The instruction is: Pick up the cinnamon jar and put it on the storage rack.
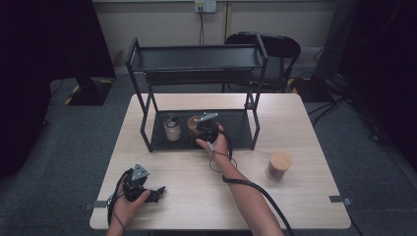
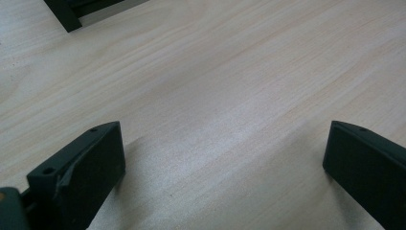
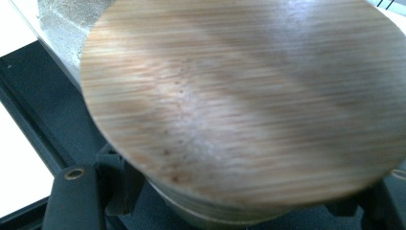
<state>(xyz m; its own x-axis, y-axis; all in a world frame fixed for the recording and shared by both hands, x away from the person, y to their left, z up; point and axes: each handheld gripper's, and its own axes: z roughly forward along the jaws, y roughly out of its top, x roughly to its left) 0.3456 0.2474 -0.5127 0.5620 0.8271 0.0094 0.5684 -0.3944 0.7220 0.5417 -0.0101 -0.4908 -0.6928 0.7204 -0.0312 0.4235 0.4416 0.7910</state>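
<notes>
Close under the right gripper's camera sits the round wooden lid [image 3: 244, 100] of a jar [image 1: 194, 124], with the black jaws clamped narrowly on the jar just below that lid. Seen from above, the right gripper [image 1: 204, 129] holds this jar on the bottom shelf of a black rack [image 1: 196, 58], just beside a second jar [image 1: 172, 127] with a pale lid. Another wooden-lidded jar [image 1: 278, 166] stands on the table [image 1: 196, 196] to the right, well apart. Near the table's front left edge, the left gripper [image 1: 160, 191] rests with jaws spread wide over bare wood, holding nothing.
</notes>
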